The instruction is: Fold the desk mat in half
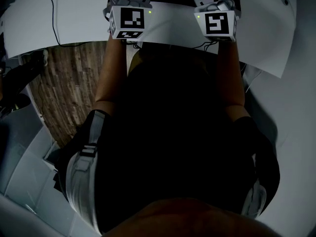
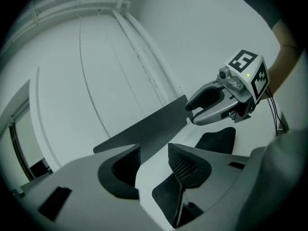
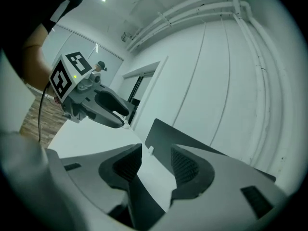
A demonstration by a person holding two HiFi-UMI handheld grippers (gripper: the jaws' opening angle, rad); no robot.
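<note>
Left gripper (image 2: 154, 146): one; jaws parted, nothing between the ribbed pads.
Right gripper (image 3: 156, 146): one; jaws likewise parted and empty. In the left gripper view its tips stand just beside one end of the mat.
Dark grey flat rectangular desk mat (image 2: 144, 129): one; on the tabletop just beyond the tips of both grippers and gripped by neither. It reaches from in front of the left gripper across to the right gripper. Whether it is doubled over cannot be told.
White smooth table (image 1: 74, 23): one; bears the mat.
White cubes with black square markers (image 1: 127, 21): two, one on each gripper.
Thin black cable (image 1: 53, 14): one; on the table at the head view's left.
Brown wood-pattern floor (image 1: 69, 93): beneath the table's edge.
</note>
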